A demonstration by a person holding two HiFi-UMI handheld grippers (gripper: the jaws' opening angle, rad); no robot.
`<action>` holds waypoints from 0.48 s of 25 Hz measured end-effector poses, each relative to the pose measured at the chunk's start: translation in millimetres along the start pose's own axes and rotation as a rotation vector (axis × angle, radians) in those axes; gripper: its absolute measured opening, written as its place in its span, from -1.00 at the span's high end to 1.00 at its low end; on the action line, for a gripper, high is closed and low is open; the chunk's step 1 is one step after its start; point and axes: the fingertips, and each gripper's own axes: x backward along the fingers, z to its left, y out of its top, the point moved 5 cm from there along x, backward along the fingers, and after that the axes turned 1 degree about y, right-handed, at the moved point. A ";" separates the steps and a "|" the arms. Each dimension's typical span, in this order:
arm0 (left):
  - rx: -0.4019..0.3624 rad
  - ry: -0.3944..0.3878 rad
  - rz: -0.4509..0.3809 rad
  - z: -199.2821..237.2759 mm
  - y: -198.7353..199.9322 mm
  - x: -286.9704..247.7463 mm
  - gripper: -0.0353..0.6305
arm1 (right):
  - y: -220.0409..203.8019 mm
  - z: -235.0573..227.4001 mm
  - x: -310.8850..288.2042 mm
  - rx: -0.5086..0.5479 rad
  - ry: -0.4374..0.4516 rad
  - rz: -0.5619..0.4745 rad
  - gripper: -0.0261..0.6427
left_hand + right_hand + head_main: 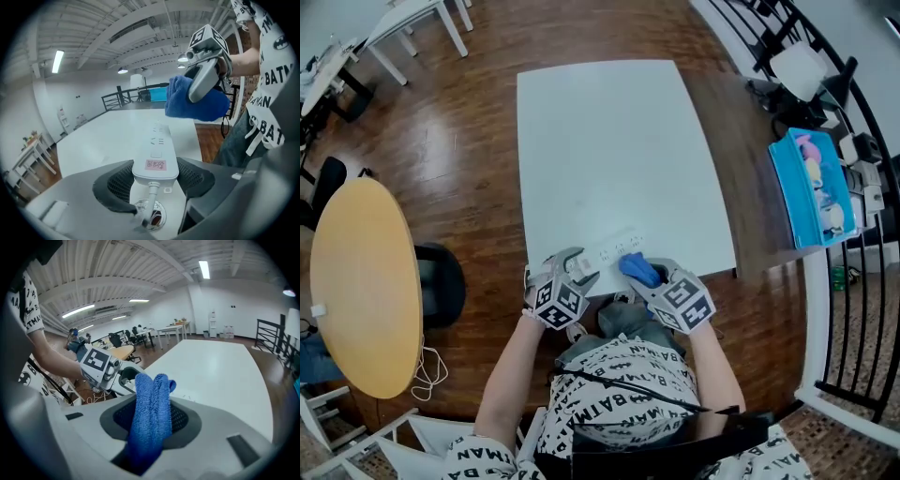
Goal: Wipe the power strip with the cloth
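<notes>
Left gripper view: left tool [154, 182] clamps strip [158, 140] end; right tool [152, 423] grips cloth [149, 397] ahead, raised. Likely next: lower cloth, wipe.

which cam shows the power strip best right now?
Left gripper view: the power strip fills the centre, sockets and pink label clear. Head view shows only a small white bar at the table edge, partly covered by the cloth. Right gripper view: not discernible, cloth fills the centre.
</notes>
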 end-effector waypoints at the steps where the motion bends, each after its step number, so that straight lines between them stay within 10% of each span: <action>1: -0.020 0.025 -0.007 1.6 7.1 9.0 0.04 | 8.7 7.3 -3.2 0.042 0.021 0.001 0.52; 12: -0.267 0.233 -0.082 -4.1 48.2 89.8 0.04 | 95.0 120.5 -32.2 0.531 0.098 0.059 0.52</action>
